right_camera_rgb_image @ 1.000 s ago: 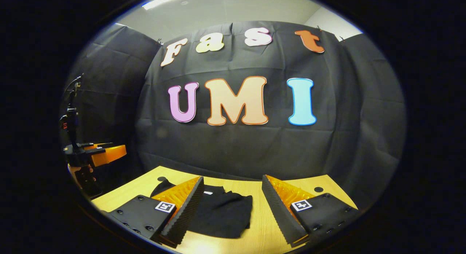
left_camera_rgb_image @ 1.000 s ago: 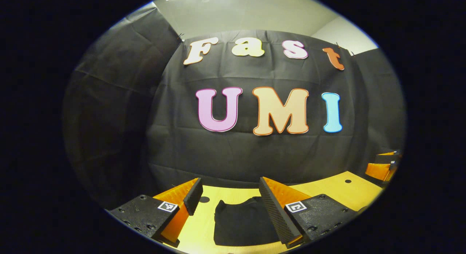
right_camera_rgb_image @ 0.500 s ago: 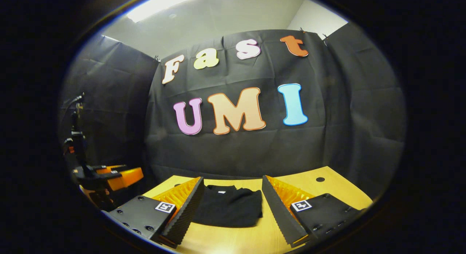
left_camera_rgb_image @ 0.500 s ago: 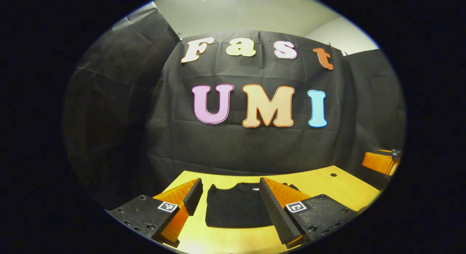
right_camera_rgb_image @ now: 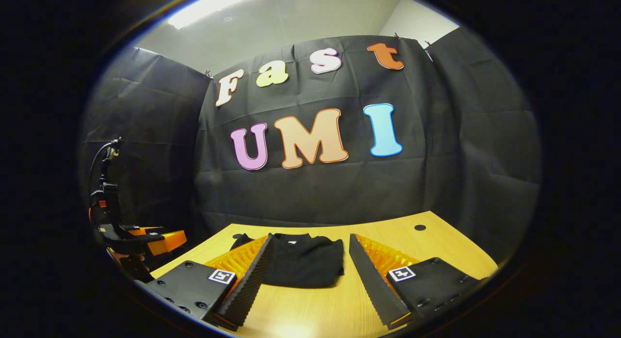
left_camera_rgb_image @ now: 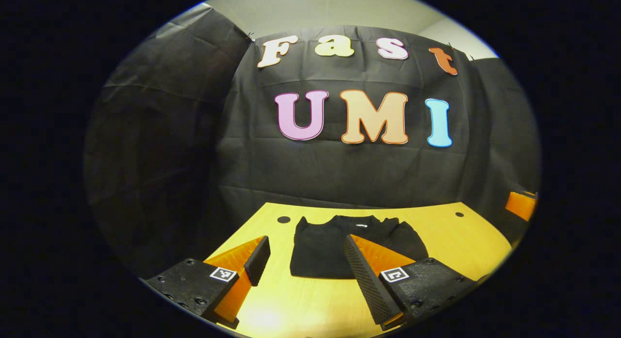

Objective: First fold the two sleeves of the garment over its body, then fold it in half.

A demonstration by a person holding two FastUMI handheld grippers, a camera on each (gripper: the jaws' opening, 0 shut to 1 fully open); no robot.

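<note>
A black garment (left_camera_rgb_image: 324, 243) lies folded into a compact bundle on the yellow wooden table (left_camera_rgb_image: 451, 236), its collar with a small white label on the far side. In the left gripper view my left gripper (left_camera_rgb_image: 306, 244) is open and empty, held above the table short of the garment's near edge. My right gripper (right_camera_rgb_image: 310, 250) is also open and empty, with the garment (right_camera_rgb_image: 305, 263) lying beyond and between its fingers, untouched. The left gripper (right_camera_rgb_image: 145, 236) hangs at the table's left side in the right gripper view. An orange part of the right gripper (left_camera_rgb_image: 521, 204) peeks in at far right.
Small round holes (left_camera_rgb_image: 284, 219) (left_camera_rgb_image: 459, 214) mark the table's far corners, and one hole (right_camera_rgb_image: 420, 227) is seen in the right gripper view. Black cloth walls close the booth behind and on both sides. Bare tabletop (right_camera_rgb_image: 436, 250) lies right of the garment.
Both grippers have drawn back from the garment, which now lies farther ahead of their fingers. Both stayed open and empty. The garment has kept its folded shape.
</note>
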